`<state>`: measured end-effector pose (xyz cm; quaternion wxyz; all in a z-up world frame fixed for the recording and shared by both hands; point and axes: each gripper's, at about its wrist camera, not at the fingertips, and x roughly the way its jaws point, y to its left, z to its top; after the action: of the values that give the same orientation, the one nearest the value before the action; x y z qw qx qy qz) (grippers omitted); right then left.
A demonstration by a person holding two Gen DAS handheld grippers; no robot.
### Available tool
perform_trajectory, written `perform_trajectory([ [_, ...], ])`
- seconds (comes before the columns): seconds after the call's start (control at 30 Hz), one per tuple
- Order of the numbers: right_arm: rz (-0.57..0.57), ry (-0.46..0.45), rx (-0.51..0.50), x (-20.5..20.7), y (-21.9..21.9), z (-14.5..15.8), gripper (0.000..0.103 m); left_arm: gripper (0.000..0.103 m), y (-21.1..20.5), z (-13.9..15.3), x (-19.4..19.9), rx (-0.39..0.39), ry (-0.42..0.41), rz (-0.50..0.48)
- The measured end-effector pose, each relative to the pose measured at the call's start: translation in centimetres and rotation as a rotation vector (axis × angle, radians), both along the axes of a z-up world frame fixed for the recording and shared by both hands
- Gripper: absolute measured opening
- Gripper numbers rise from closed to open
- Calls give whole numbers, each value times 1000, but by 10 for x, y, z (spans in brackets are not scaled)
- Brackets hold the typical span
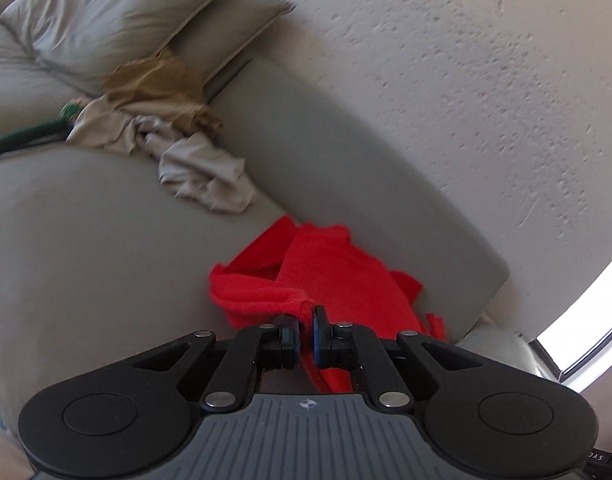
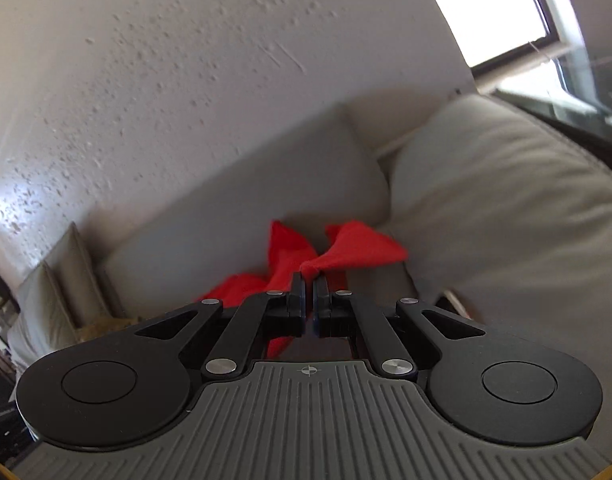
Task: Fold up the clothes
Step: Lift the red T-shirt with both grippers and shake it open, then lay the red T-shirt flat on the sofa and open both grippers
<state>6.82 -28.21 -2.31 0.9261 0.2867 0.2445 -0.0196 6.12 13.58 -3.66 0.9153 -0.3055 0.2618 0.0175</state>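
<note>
Left gripper (image 1: 306, 314) pinched tight on a bunched edge of the red fleece garment (image 1: 325, 268); right gripper (image 2: 309, 282) likewise clamped on it (image 2: 345, 248). Garment drapes onto grey leather sofa (image 1: 106, 220). Farther back: crumpled beige clothes (image 1: 202, 168), grey pillows (image 1: 106, 16).

Your bright blown-out window (image 2: 493, 8) lights both views; the grey pillows (image 1: 106, 20) smear, and edges bow.
</note>
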Motion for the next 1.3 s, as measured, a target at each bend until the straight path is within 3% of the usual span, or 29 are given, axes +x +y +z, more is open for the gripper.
perform_trajectory([
  [0.07, -3, 76, 18, -10, -2, -32, 3, 4, 0, -14, -10, 11, 39, -3],
  [0.2, 15, 143, -6, -27, 2, -56, 3, 4, 0, -14, -23, 62, 60, -10],
  [0.43, -1, 147, -52, -49, -2, -43, 2, 4, 2, 6, -50, 153, 74, -41],
  [0.53, -5, 145, -104, -63, -2, -34, 0, 3, -4, 0, -55, 245, 146, -47],
  [0.6, 11, 163, -138, -70, 0, -34, 0, 4, -7, -9, -54, 266, 219, -43],
  [0.67, 36, 195, -119, -71, 0, -40, 0, 11, -9, -15, -57, 267, 264, -33],
  [0.77, 116, 208, -126, -61, 13, -49, 5, 23, -23, -12, -64, 294, 230, -59],
  [0.87, 201, 217, -137, -50, 28, -58, 7, 25, -48, -9, -60, 336, 152, -171],
  [0.93, 257, 223, -145, -42, 37, -65, 10, 28, -77, -13, -50, 388, 116, -301],
  [1.03, 334, 234, -183, -31, 56, -75, 10, 28, -118, -35, -37, 481, 99, -441],
  [1.07, 362, 250, -202, -29, 61, -79, 10, 28, -130, -45, -32, 520, 114, -483],
  [1.17, 446, 298, -258, -25, 77, -91, 14, 26, -147, -65, -27, 581, 269, -590],
  [1.23, 494, 335, -286, -24, 84, -93, 14, 27, -147, -55, -29, 571, 286, -663],
  [1.3, 508, 377, -241, -27, 75, -80, 16, 30, -141, -39, -27, 482, 278, -673],
])
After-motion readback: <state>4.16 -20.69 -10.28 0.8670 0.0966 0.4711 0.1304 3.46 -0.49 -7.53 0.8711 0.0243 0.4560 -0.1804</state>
